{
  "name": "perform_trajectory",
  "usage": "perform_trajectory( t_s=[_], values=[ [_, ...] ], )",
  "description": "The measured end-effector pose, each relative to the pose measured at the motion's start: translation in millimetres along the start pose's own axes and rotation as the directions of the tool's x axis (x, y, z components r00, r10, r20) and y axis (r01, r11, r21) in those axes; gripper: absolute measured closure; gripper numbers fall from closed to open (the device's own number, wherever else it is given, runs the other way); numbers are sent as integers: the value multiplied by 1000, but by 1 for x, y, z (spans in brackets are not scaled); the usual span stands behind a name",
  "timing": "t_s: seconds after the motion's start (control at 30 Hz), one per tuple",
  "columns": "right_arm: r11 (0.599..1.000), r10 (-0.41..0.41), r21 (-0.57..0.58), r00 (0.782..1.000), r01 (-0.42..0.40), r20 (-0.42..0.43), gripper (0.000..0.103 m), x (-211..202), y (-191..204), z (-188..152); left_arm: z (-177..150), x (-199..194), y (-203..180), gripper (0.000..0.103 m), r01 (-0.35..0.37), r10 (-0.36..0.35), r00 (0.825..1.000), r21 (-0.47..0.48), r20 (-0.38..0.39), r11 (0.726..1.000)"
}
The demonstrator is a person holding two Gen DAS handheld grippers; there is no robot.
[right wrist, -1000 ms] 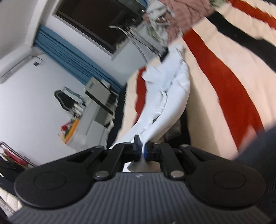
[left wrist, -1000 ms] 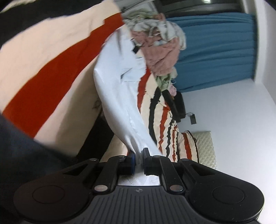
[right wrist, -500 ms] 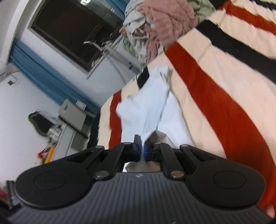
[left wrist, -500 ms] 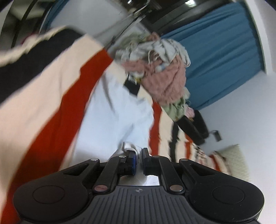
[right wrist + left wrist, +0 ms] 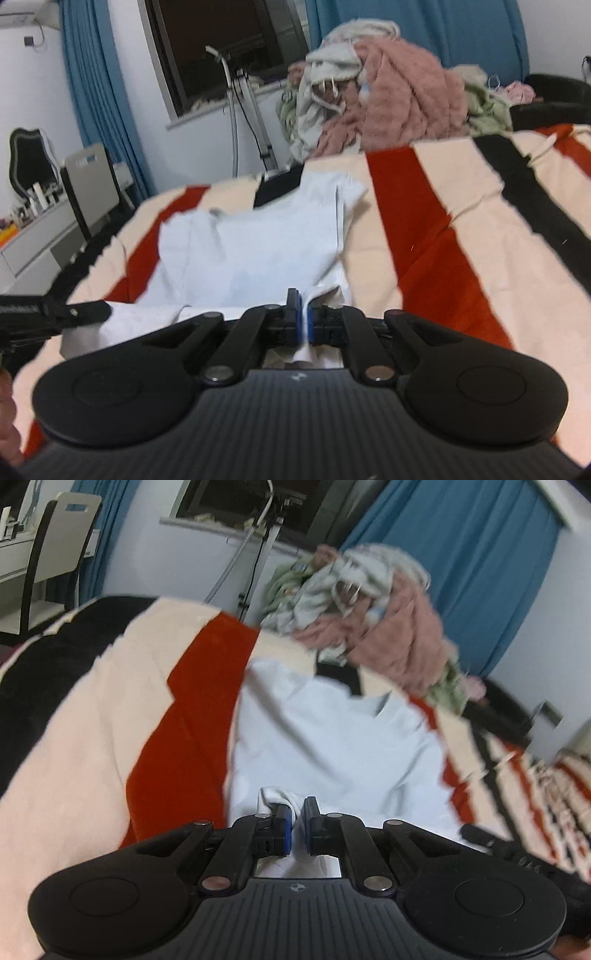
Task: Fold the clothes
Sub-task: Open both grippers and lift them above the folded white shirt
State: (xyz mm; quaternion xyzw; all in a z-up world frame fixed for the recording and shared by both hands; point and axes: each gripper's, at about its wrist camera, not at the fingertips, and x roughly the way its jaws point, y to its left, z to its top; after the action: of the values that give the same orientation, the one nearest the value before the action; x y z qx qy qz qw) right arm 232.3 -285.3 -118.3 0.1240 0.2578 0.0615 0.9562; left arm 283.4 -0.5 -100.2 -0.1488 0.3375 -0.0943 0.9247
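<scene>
A pale blue-white T-shirt (image 5: 332, 746) lies spread flat on a striped cream, red and black blanket (image 5: 110, 720), its collar toward the far end. My left gripper (image 5: 298, 821) is shut on the shirt's near hem at its left corner. In the right wrist view the shirt (image 5: 251, 251) lies the same way, and my right gripper (image 5: 303, 317) is shut on the near hem at its right corner. The left gripper's black frame (image 5: 55, 314) shows at the left edge of the right wrist view.
A pile of unfolded clothes (image 5: 388, 96), pink, white and green, sits at the far end of the blanket (image 5: 461, 258). A stand with tubing (image 5: 243, 110), a chair (image 5: 88, 184) and a desk (image 5: 33, 236) stand beyond the bed. Blue curtains (image 5: 461, 572) hang behind.
Both grippers have swung from a tilted, lifted pose to level and low. The shirt, hanging bunched between them before, now lies spread flat on the blanket. Both stay shut on the hem.
</scene>
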Motion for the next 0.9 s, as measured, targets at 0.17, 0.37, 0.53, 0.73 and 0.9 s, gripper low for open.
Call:
perform_trajectory(
  t_s=[0.17,0.37,0.53,0.73,0.9],
  values=[
    [1000,-17,-17,999,17,-49,97,19,-1,-8,-6,30,13,95,1,-2,999,-15,-47,1000],
    [1000,-9,-6,1000,8,-28,95,6,3,-3,-5,6,1,89,-23,23,1000,40,-12,999],
    [999,32,-34,999,-32,-4,13,-20,12,4,-6,-38,-17,39,-51,46,998,121,40,991],
    [997,40,-70,995,-33,89,15,-71,27,5,-14,-93,-34,16,-78,53,989,178,140,981],
    [996,40,-86,992,-30,121,15,-107,33,-1,-27,-127,-43,12,-98,61,982,199,181,975]
  ],
)
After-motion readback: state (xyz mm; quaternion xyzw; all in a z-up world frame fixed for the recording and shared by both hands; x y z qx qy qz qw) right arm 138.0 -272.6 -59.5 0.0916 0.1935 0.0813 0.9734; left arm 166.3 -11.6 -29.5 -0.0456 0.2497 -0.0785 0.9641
